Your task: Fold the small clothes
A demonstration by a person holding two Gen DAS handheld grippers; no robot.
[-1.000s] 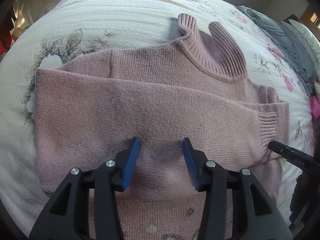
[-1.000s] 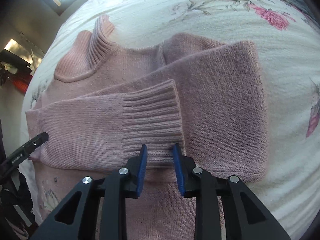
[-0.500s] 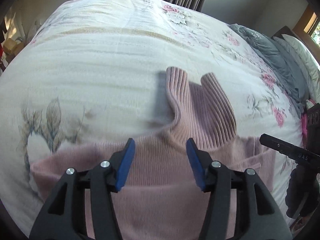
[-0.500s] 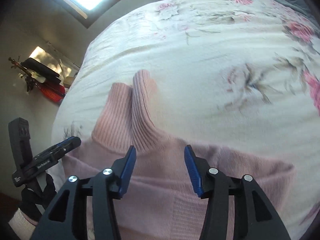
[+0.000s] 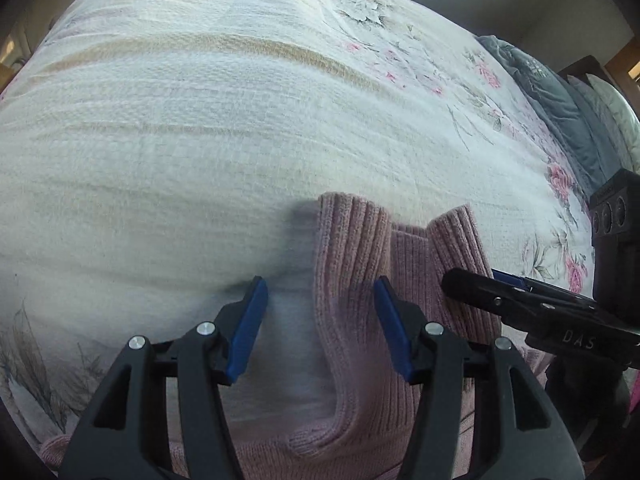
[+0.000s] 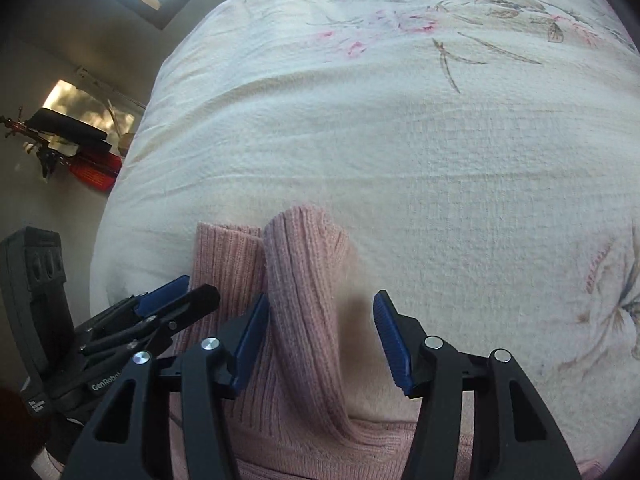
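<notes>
Left wrist view: the left gripper (image 5: 320, 316) gapes wide, empty, astride the pink sweater's (image 5: 360, 380) ribbed collar (image 5: 352, 248) on the bedspread (image 5: 200, 140). Closing here could bunch one collar flap.

Right wrist view: the right gripper (image 6: 318, 332) is equally wide and empty over the right flap; uneven pulls might skew the fold.

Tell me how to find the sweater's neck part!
Look at the big white quilted bedspread with pink flowers. Near its close edge lies a dusty-pink knitted sweater. Its tall ribbed collar stands up in two thick flaps, the only ridged, raised piece on the flat bedspread.
</notes>
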